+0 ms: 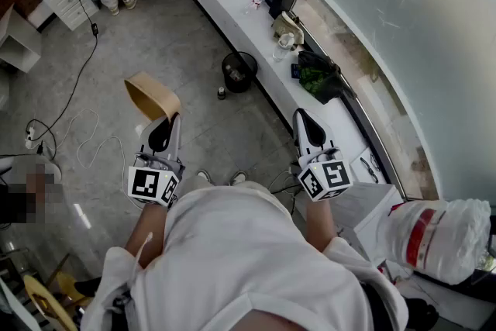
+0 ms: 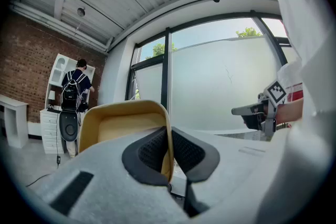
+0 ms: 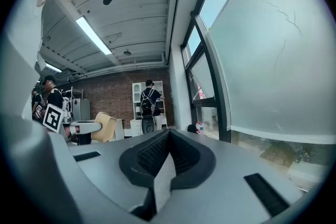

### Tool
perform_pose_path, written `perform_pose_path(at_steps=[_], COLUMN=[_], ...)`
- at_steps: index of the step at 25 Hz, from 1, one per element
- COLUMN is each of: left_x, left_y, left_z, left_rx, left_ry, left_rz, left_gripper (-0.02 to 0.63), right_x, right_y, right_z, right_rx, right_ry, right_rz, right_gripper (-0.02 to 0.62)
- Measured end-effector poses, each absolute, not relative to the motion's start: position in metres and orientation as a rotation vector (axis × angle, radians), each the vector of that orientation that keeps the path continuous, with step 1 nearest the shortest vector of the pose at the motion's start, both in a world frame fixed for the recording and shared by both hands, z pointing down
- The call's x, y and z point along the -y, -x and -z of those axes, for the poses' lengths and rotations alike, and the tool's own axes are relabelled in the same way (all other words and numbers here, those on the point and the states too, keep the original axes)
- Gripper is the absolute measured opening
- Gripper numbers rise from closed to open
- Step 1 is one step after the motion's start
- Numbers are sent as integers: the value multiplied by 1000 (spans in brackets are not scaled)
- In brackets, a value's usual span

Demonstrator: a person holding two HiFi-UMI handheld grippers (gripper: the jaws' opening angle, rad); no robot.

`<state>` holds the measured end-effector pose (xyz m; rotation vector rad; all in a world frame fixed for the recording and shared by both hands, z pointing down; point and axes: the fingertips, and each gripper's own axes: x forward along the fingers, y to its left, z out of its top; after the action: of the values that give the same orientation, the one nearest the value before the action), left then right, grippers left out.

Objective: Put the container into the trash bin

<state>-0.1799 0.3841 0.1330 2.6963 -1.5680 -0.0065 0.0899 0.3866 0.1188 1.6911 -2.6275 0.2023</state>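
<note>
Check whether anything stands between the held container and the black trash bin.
Nothing visible does. The left gripper is shut on the tan container, and only bare floor separates it from the trash bin. A small dark object sits beside the bin.

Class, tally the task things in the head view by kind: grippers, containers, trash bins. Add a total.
Grippers: 2 (left gripper, right gripper)
Containers: 1 (tan container)
Trash bins: 1 (black trash bin)
Total: 4

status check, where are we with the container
Left gripper shut on tan container rim, held up. Right gripper shut, empty. Black trash bin ahead, path looks open.
</note>
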Motion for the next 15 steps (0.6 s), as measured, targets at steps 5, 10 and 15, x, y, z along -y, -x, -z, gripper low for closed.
perform_pose_path(at_steps=[5,10,15], left_x=[-389,-397,-401], left_y=[174,172,176], left_z=[-137,-144,-151], left_rx=[1582,1616,1657], left_ry=[-2687,-2665,-2614], left_rz=[3,-9,-20], left_gripper=[23,23,23], right_x=[-390,-385,-375], right_y=[-95,-99,-89], right_z=[-125,-130,-148], right_rx=[2647,2773,2764], right_ry=[-1673,-1660,-1577], right_rz=[-223,-314,-368], right_gripper=[-2,0,0])
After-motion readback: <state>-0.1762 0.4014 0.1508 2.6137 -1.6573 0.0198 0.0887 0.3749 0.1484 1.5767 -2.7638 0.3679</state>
